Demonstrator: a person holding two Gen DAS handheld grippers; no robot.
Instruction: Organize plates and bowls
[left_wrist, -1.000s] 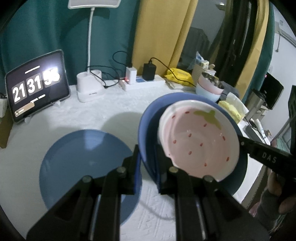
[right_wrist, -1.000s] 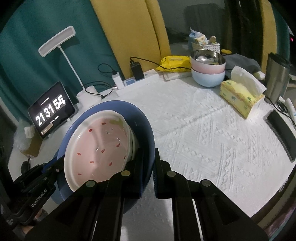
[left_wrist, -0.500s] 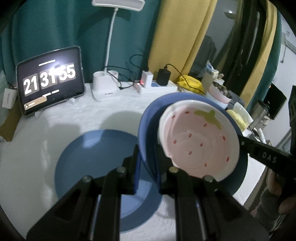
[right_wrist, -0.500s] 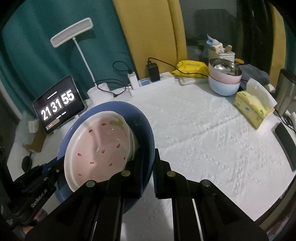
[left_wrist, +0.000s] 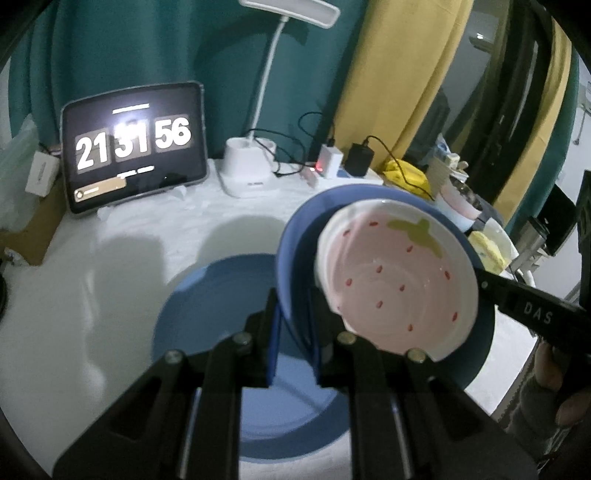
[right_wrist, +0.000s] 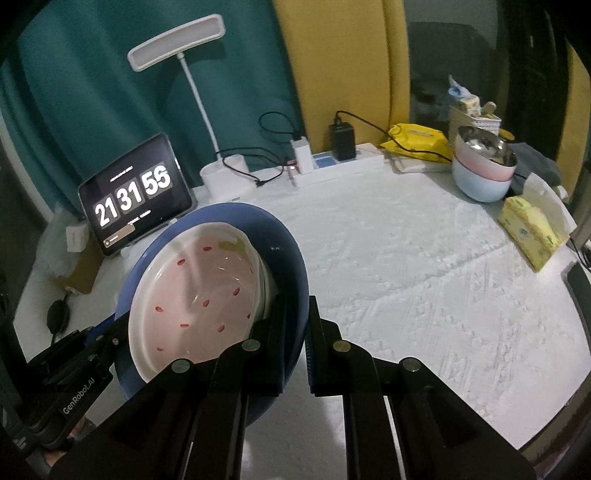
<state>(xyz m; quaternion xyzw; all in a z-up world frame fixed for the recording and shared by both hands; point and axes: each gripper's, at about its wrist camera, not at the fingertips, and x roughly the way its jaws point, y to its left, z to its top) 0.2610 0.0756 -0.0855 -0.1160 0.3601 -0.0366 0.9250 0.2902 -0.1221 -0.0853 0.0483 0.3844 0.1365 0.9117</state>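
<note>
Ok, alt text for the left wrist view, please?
The left gripper clamps the rim of a blue plate carrying a pink strawberry dish, above a second blue plate on the white table. The right gripper grips the opposite rim; a clock tablet stands behind.

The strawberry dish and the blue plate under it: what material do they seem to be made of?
The strawberry dish looks like glazed ceramic: glossy pink inside, white rim, small bright reflections. The blue plate carrying it is matte, evenly coloured with little shine, so plastic or melamine seems likely, though matte-glazed ceramic is possible.
</note>
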